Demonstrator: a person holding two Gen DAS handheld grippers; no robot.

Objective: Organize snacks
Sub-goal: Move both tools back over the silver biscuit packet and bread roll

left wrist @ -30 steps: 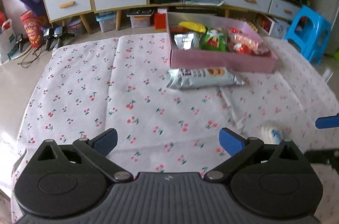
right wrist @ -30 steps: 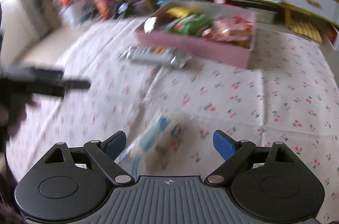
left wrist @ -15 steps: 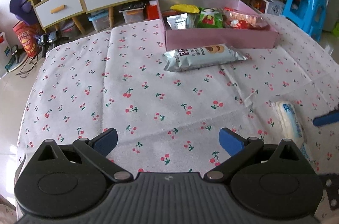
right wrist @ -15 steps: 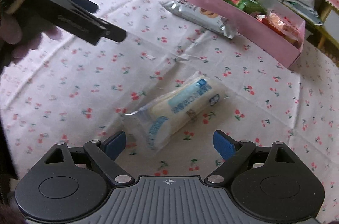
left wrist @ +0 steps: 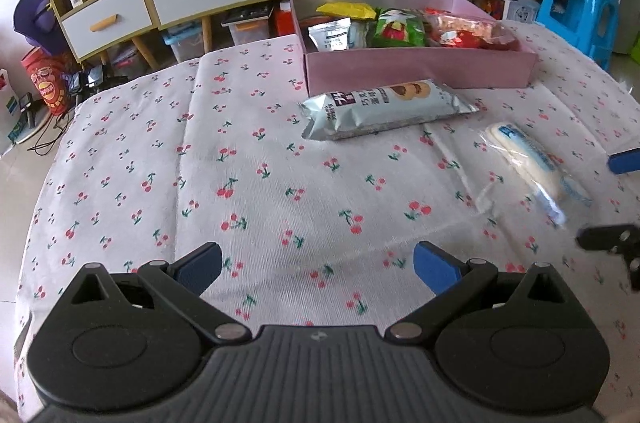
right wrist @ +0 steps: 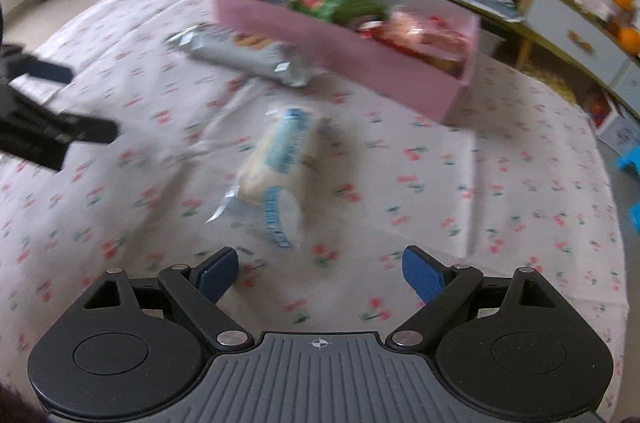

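Fingers of the right gripper (right wrist: 320, 273) are standing wide and empty, the clear-wrapped cream roll (right wrist: 280, 163) lying just ahead, long axis running away; the left gripper (left wrist: 316, 263), also spread empty, is sitting farther off left.

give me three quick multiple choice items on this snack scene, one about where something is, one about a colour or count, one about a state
1. Where does the silver cookie packet lie?
A. inside the pink box
B. on the cloth just in front of the pink box
C. on the blue stool

2. How many snack packets lie on the cloth outside the pink box?
A. two
B. four
C. none

3. How is the right gripper?
A. shut on the clear-wrapped roll
B. shut on nothing
C. open, holding nothing

Answers:
1 B, it lies on the cherry cloth by the box's front wall.
2 A, the silver packet and the clear-wrapped roll.
3 C, jaws wide apart, the roll lying ahead of them.
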